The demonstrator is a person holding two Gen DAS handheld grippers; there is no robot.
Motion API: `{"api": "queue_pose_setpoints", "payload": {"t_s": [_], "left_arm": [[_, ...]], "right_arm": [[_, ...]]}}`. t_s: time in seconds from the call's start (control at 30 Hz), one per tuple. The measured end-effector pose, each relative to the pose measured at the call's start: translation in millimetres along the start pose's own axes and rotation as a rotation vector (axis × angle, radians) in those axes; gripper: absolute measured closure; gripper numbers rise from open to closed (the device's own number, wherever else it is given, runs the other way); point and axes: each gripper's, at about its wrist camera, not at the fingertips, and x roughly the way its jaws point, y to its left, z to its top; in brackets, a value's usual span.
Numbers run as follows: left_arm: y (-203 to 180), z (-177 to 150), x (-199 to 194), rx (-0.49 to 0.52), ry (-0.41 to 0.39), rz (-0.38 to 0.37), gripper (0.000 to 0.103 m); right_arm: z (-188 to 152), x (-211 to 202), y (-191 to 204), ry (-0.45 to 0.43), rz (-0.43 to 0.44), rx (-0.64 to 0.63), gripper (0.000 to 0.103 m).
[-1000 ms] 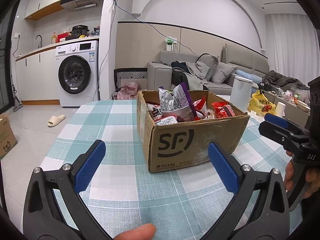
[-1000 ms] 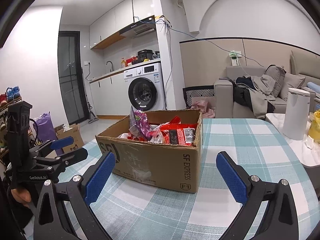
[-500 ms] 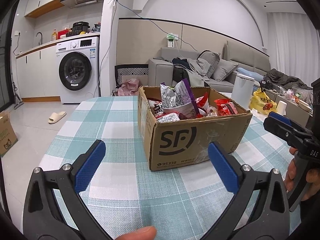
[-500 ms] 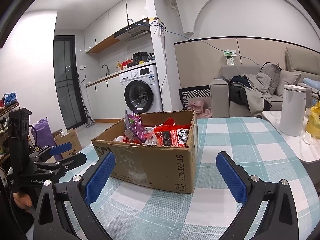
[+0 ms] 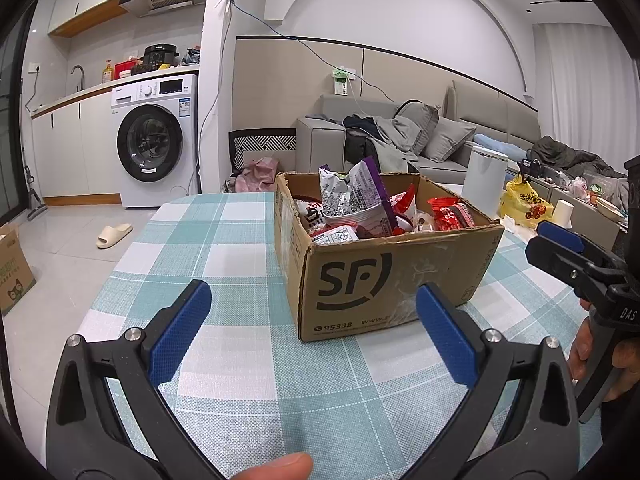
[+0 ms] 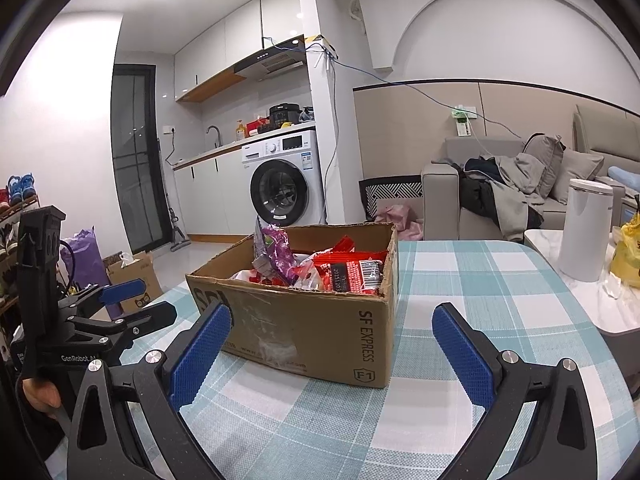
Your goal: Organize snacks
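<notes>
A table (image 5: pixel 224 240) draped in a teal-and-white checked cloth (image 6: pixel 472 280) carries the load here. One cardboard box (image 5: pixel 384 280) sits flat on the cloth, open at the top and stuffed with snack packets (image 5: pixel 356 204). Around the box the cloth lies bare. Past the far right edge, a white marble-look surface (image 6: pixel 596 304) holds a white canister (image 6: pixel 584 228) and a yellow bag (image 6: pixel 628 256).

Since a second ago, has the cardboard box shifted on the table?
No. The cardboard box has its near bottom corner at the same check edge of the checked tablecloth as before. The slight drift in the frame looks like camera motion.
</notes>
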Motion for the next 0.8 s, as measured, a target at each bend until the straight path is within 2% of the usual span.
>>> {"api": "queue_pose_setpoints", "payload": {"t_s": [0.8], "left_arm": [[0.6, -0.2, 2.1, -0.003, 0.002, 0.004, 0.001]], "right_arm": [[0.0, 0.8, -0.1, 0.001, 0.003, -0.009, 0.0]]}}
